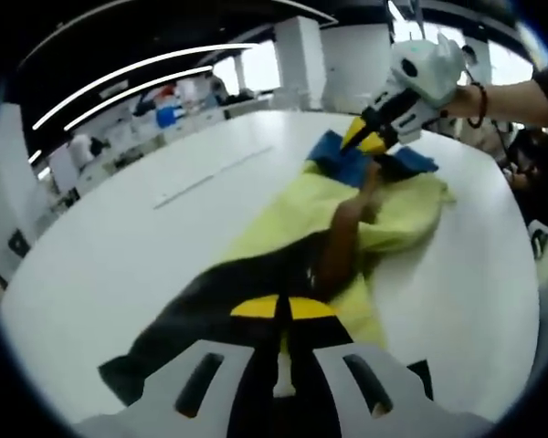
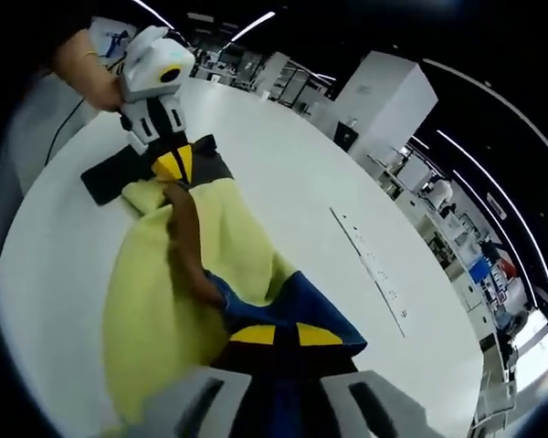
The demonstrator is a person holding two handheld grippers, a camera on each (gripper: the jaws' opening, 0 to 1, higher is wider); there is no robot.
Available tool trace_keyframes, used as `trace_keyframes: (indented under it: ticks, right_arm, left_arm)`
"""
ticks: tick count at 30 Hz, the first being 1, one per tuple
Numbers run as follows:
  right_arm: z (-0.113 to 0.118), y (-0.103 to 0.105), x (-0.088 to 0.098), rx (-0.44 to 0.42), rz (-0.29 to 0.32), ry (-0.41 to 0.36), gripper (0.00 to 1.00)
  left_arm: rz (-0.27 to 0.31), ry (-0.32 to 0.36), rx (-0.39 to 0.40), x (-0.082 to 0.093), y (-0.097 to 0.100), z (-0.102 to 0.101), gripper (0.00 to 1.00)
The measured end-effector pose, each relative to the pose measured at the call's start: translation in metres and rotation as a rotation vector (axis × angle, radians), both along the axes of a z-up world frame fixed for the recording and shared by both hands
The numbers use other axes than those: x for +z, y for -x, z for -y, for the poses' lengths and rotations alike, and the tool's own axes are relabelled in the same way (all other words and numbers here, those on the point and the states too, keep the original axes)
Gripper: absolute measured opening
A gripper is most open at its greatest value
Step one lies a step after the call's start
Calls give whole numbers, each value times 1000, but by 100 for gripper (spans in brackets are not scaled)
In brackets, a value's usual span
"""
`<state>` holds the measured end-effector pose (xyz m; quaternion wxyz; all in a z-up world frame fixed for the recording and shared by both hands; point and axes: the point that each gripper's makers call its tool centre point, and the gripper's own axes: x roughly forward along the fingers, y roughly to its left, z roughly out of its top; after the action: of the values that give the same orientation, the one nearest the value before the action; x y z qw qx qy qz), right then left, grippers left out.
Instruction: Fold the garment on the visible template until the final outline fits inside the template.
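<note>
Pinched tight at both ends, ready for a fold.

Close up, left gripper jaws shut on the dark end of the garment; right gripper jaws shut on its blue end. Lying yellow and bunched along the white bench, stretched between both. No template to be seen. Next, probably: lift one end and lay it over the other, nice and flat.

left gripper view: low, close | right gripper view: opposite end | shared: garment

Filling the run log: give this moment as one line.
left gripper: shut on garment | right gripper: shut on garment | garment: stretched between them over table
</note>
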<state>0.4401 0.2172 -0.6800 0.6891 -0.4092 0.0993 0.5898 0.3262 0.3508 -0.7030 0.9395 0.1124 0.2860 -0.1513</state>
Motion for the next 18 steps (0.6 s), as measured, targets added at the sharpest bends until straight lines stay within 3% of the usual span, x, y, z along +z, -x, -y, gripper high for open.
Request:
trace_keyframes:
  ticks: [12, 18]
  right_arm:
    - [-1, 4, 11, -48, -89, -86, 0]
    - [-3, 2, 29, -85, -145, -179, 0]
  left_arm:
    - [13, 10, 4, 12, 4, -2, 0]
    - [47, 17, 17, 32, 3, -9, 0]
